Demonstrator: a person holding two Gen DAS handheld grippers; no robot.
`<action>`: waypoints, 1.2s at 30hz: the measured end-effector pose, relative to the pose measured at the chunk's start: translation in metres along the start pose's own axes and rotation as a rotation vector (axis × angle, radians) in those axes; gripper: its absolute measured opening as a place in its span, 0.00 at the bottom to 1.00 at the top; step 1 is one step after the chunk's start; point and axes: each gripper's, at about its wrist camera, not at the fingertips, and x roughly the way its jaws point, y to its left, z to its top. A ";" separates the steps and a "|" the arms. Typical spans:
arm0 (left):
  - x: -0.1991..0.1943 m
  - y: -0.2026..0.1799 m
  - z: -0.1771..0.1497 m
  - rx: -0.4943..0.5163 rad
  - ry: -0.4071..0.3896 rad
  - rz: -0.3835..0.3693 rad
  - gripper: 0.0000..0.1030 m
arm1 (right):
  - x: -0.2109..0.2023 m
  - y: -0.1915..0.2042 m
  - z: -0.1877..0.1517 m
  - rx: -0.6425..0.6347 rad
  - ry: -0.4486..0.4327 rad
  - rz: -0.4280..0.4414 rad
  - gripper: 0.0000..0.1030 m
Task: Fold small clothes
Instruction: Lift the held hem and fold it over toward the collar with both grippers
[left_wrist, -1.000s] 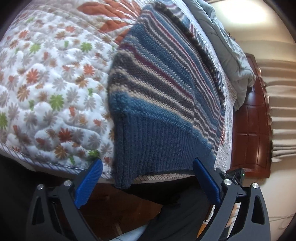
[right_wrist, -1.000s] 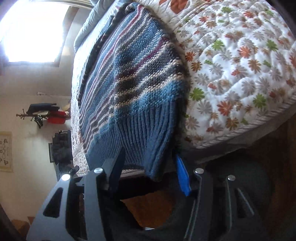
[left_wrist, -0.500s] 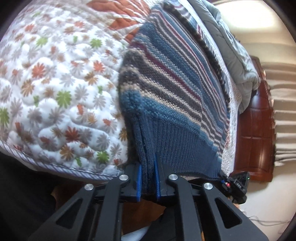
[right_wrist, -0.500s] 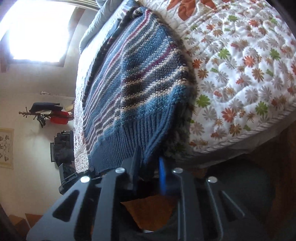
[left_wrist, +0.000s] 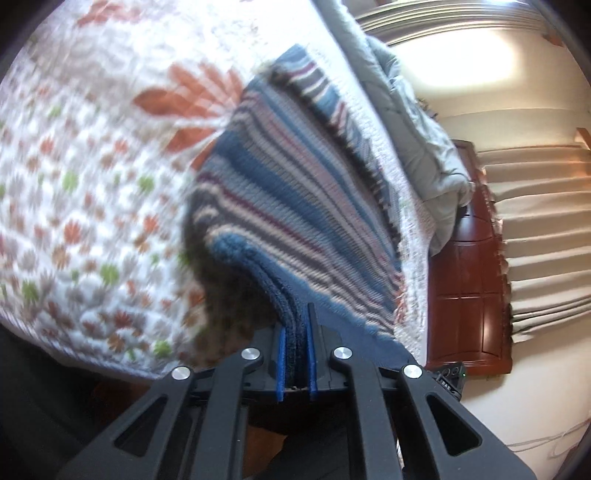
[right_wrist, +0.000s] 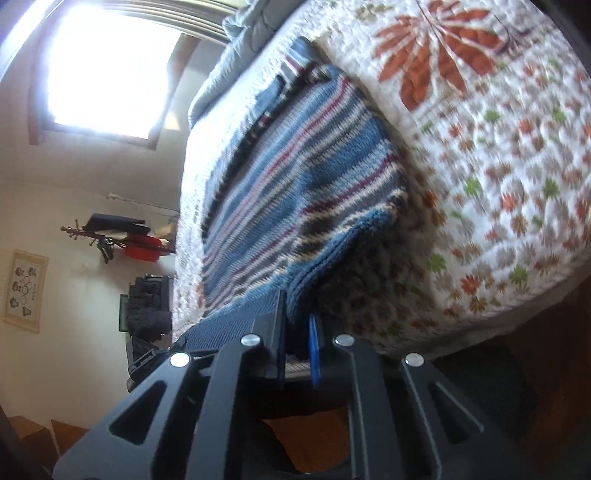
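A blue striped knit sweater (left_wrist: 295, 221) lies on a floral quilted bedspread (left_wrist: 92, 184). My left gripper (left_wrist: 295, 354) is shut on the sweater's ribbed blue hem at one bottom corner and lifts it off the quilt. In the right wrist view the same sweater (right_wrist: 288, 192) stretches away over the bedspread (right_wrist: 498, 166). My right gripper (right_wrist: 298, 339) is shut on the hem's other bottom corner, also raised, with shadow under the cloth.
A grey duvet (left_wrist: 417, 147) is bunched at the far end of the bed. A dark red wooden cabinet (left_wrist: 469, 295) stands beside pleated curtains (left_wrist: 546, 229). A bright window (right_wrist: 107, 70) and a coat rack (right_wrist: 118, 236) are on the right gripper's side.
Both grippers went from open around the hem to shut on it, then lifted the hem up and forward over the sweater. The view is blurred by motion.
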 end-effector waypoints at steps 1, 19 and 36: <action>-0.002 -0.005 0.002 0.006 -0.007 -0.008 0.08 | -0.002 0.005 0.003 -0.006 -0.006 0.006 0.08; -0.005 -0.084 0.083 0.139 -0.104 -0.012 0.08 | 0.003 0.090 0.090 -0.138 -0.045 0.009 0.08; 0.058 -0.108 0.188 0.143 -0.074 0.066 0.08 | 0.070 0.103 0.205 -0.102 0.011 -0.074 0.08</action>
